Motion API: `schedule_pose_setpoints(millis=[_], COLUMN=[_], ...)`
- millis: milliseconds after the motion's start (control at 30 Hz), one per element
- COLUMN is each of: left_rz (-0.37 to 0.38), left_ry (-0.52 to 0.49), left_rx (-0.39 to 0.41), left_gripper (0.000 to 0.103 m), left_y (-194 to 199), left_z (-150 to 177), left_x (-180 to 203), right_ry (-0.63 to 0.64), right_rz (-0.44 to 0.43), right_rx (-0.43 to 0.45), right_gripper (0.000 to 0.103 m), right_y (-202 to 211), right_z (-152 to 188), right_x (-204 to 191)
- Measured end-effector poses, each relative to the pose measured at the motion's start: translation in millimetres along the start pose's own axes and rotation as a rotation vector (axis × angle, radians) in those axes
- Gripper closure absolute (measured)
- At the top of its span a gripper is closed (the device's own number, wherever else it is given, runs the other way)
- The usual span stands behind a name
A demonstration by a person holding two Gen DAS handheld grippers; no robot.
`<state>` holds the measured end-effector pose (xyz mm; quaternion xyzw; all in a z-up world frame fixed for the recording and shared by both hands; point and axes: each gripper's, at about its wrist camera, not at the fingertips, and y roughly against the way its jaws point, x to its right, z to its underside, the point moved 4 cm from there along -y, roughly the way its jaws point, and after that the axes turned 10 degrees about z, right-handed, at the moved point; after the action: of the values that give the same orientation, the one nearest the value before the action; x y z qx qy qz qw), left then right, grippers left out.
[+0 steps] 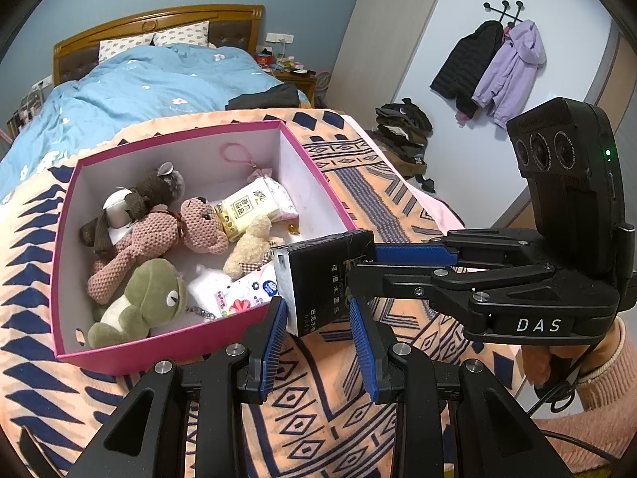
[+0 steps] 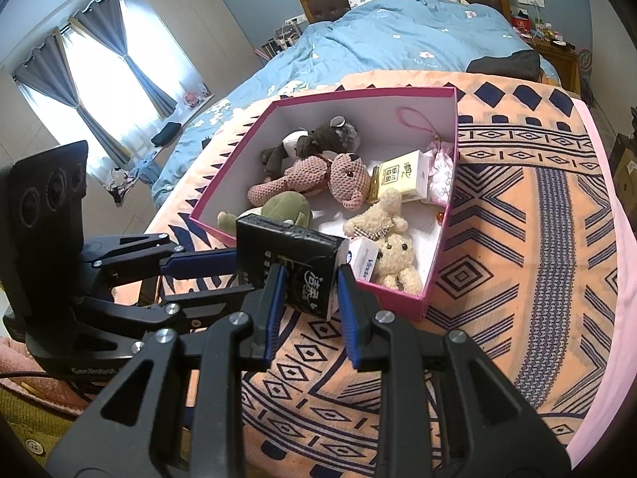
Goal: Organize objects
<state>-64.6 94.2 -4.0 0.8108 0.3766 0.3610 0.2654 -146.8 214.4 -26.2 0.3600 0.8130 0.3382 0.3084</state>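
A black tissue pack (image 1: pixel 324 279) hangs over the near corner of a pink box (image 1: pixel 175 348). Both grippers close on it from different sides. My left gripper (image 1: pixel 318 306) has its blue pads against the pack's lower end. My right gripper (image 2: pixel 310 279) also pinches the pack (image 2: pixel 294 263); it shows in the left wrist view (image 1: pixel 360 261) coming in from the right. The box (image 2: pixel 398 300) holds a pink bear (image 1: pixel 159 235), a brown plush (image 1: pixel 147 195), a green frog (image 1: pixel 147 298), a cream bear (image 2: pixel 394 255), and tissue packs (image 1: pixel 247 207).
The box sits on an orange patterned blanket (image 2: pixel 517 239) on a bed with a blue duvet (image 1: pixel 151 83). Dark clothes (image 1: pixel 266 97) lie on the bed. Jackets (image 1: pixel 489 63) hang on the wall; a clothes pile (image 1: pixel 402 127) sits on the floor. Curtained windows (image 2: pixel 79 79) are at left.
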Motion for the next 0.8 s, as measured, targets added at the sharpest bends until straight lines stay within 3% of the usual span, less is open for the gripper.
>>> schedule_pose_setpoints(millis=[800], left_rz=[-0.008], left_ry=[-0.003], left_rx=[0.018], left_gripper=[0.071], left_y=[-0.8], left_z=[-12.0], left_x=[-4.1], right_ry=[-0.003], right_rz=[-0.002], right_rx=[0.020], right_gripper=[0.073], right_y=[-1.5], right_z=[-10.2], right_x=[3.7])
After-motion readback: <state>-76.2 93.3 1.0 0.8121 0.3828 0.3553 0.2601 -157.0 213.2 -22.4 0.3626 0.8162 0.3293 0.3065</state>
